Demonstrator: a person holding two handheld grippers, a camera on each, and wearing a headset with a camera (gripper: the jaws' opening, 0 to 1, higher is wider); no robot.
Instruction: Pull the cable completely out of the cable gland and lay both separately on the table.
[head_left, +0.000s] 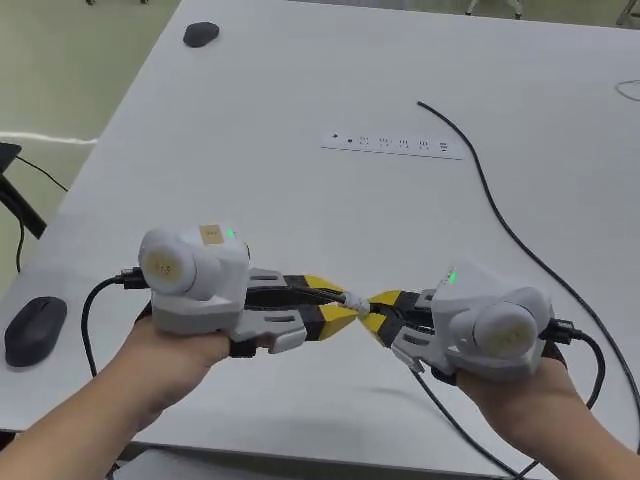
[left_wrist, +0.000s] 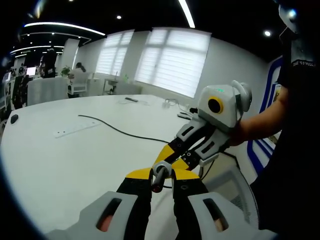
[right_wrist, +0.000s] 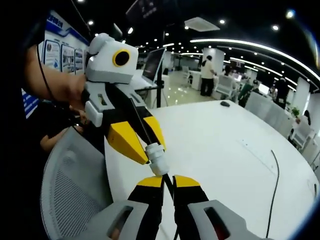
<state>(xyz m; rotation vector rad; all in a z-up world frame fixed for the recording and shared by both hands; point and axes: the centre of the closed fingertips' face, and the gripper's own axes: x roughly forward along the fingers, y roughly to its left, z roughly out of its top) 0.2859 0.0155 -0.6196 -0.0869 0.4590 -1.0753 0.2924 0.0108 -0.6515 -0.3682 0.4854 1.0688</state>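
Both tools meet tip to tip in the air over the near edge of the desk. The left gripper has its fingers closed tight on the small white cable gland. The right gripper has its fingers pinched almost fully together on the thin black cable, right where it leaves the gland. A black strand also runs back along the top of the left gripper, so the cable looks threaded through, with length yet to draw out.

Both parts look light. The gland is hard plastic, ribbed and rigid, so a firm grip across its body should hold without crushing it. The cable is thin, smooth and limp. It will likely slip through a weak pinch, and the gland's seal may drag on it. A hold close to the gland, pulled straight along its axis, seems the best way to avoid kinks, and several short pulls with fresh grips may be needed.

On the far side of the desk lie a white power strip and a long black lead. A dark mouse sits at the near left. The bare surface between them should suit laying the two parts down apart.
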